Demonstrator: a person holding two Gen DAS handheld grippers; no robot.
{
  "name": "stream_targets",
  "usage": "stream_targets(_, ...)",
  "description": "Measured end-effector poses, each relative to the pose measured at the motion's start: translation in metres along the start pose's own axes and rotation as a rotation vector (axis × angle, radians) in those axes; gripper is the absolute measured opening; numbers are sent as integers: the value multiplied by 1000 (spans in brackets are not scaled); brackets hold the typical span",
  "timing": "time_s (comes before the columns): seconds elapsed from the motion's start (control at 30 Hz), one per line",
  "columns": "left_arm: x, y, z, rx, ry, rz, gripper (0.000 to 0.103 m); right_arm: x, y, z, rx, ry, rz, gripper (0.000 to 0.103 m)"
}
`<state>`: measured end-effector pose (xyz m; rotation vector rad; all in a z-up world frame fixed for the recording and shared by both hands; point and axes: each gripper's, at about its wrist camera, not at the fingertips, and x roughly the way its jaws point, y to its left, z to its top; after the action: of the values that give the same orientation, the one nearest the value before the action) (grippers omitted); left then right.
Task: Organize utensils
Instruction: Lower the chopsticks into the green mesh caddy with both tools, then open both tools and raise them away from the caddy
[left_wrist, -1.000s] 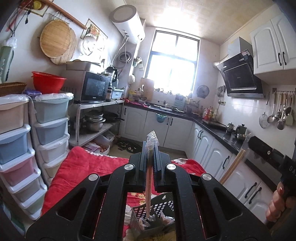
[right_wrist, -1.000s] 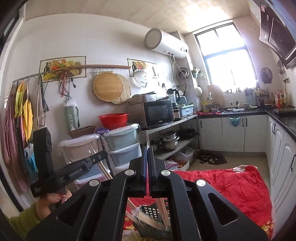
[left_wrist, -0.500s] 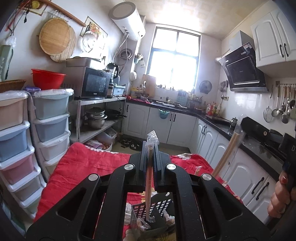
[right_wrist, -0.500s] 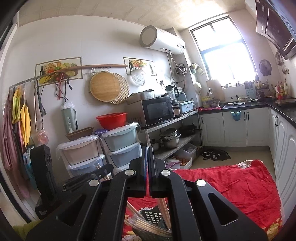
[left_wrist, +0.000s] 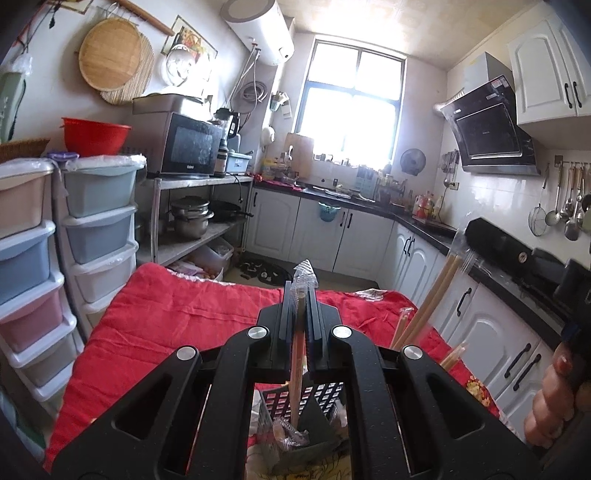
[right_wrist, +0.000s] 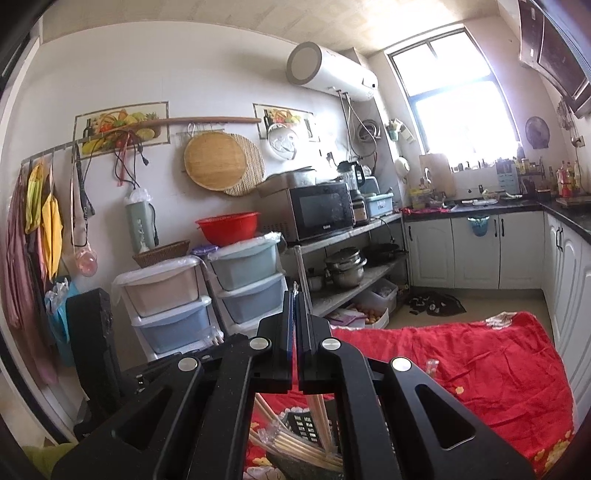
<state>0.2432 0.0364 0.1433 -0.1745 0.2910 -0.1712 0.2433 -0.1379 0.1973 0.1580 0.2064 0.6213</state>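
Note:
My left gripper (left_wrist: 300, 295) is shut on a plastic-wrapped pair of chopsticks (left_wrist: 296, 354) that stands upright with its lower end in the dark perforated utensil basket (left_wrist: 284, 402). My right gripper (right_wrist: 295, 306) is shut on another wrapped pair of chopsticks (right_wrist: 319, 411), whose lower ends reach down to the basket (right_wrist: 306, 428); in the left wrist view that pair (left_wrist: 432, 295) slants down from the right gripper body (left_wrist: 517, 251) at the right. Several more wrapped chopsticks (right_wrist: 295, 446) lie across the basket.
The basket stands on a table with a red cloth (left_wrist: 177, 317). Stacked plastic drawers (left_wrist: 92, 229) and a shelf with a microwave (left_wrist: 184, 147) stand to the left. White cabinets with a black counter (left_wrist: 417, 221) run along the right. A small wrapper (right_wrist: 430, 365) lies on the cloth.
My right gripper has lowered its chopsticks toward the basket. My left gripper has stayed shut on its chopsticks over the basket, shifting only slightly.

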Motion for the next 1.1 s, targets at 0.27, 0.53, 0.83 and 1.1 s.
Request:
stream_targets(0.27,11,1,-15,-3,48,-9,3,15,-7,-23,-3,77,-55,2)
stream_targets(0.53,13,4,-27,-14,91,-14,3,20,-19,-40,35,142,-97,9)
stream_targets(0.83,6,5,-28,-15,95,-16,35,6,-25,-49,20,165,-132,28)
stream_targets(1.1,-15,11,-25,-53,64,-19,71,-16,-22,-56,-24,163,-150,38)
